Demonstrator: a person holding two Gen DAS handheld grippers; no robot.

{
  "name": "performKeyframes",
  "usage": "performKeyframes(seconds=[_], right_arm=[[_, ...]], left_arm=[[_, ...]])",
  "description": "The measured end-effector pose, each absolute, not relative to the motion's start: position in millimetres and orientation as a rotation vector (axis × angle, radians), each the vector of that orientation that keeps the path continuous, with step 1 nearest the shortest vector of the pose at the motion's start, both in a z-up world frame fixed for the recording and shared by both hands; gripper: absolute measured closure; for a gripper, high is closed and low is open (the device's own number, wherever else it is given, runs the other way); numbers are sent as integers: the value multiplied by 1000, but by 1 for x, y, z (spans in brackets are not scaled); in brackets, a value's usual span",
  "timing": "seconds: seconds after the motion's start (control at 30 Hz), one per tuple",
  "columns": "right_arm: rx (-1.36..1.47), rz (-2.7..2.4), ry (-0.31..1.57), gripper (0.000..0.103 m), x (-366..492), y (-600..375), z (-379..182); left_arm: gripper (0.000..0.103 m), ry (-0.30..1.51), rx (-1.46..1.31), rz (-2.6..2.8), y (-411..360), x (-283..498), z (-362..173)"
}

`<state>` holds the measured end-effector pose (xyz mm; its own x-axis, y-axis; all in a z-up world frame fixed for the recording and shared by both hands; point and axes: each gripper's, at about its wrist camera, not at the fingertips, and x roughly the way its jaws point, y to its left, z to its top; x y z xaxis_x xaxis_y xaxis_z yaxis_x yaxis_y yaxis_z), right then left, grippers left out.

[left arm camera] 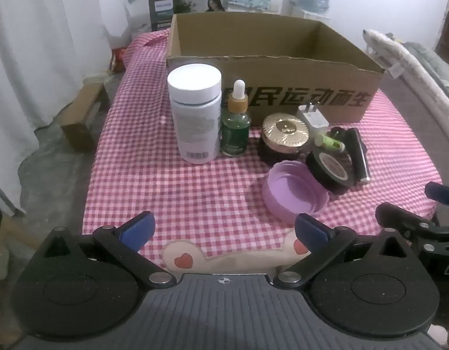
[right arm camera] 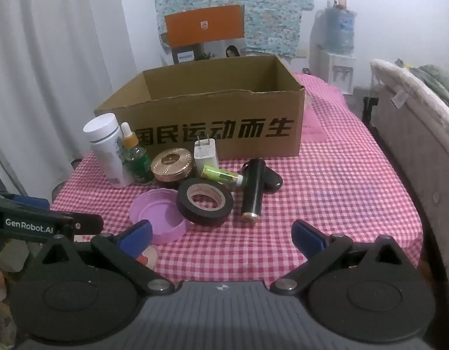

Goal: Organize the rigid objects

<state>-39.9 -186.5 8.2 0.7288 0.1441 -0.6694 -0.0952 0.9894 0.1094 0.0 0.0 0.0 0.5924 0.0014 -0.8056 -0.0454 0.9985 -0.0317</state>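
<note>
An open cardboard box (left arm camera: 297, 87) (right arm camera: 224, 128) stands at the back of the checked cloth. In front of it stand a white bottle (left arm camera: 195, 113) (right arm camera: 106, 148), a green dropper bottle (left arm camera: 235, 122) (right arm camera: 135, 157), a gold-lidded jar (left arm camera: 285, 134) (right arm camera: 172, 164) and a white charger (left arm camera: 313, 115) (right arm camera: 206, 153). A purple lid (left arm camera: 294, 194) (right arm camera: 157, 215), a black tape roll (left arm camera: 330, 170) (right arm camera: 205, 201), a green tube (right arm camera: 221, 175) and a black cylinder (right arm camera: 253, 192) lie nearer. My left gripper (left arm camera: 224, 230) and right gripper (right arm camera: 221, 233) are open and empty, short of the objects.
The table (right arm camera: 341, 204) has a pink checked cloth. A padded chair (right arm camera: 413, 134) stands at the right. A wooden block (left arm camera: 84, 116) lies on the floor at the left. Curtains hang at the left; a water dispenser (right arm camera: 338, 52) stands behind.
</note>
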Motion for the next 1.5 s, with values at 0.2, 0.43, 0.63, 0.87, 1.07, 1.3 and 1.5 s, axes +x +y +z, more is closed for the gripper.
performKeyframes(seconds=[0.2,0.43,0.63,0.87,1.07,1.3,1.5], right_arm=[[68,127,745,0,-38,-185,10],[72,130,726,0,-37,-189,18],[66,130,716,0,-39,-187,16],[65,131,717,0,-38,-186,17],[61,130,717,0,-38,-186,16],[56,133,715,0,-38,-183,16],[52,138,715,0,-37,-181,16]], left_arm=[[0,928,-47,26,1,-1,2],[0,930,-47,30,2,-1,2],[0,926,-44,37,2,-1,2],[0,930,-40,43,2,-1,1],[0,931,-38,44,2,-1,1],[0,933,-37,50,3,-1,1],[0,937,-36,55,4,0,0]])
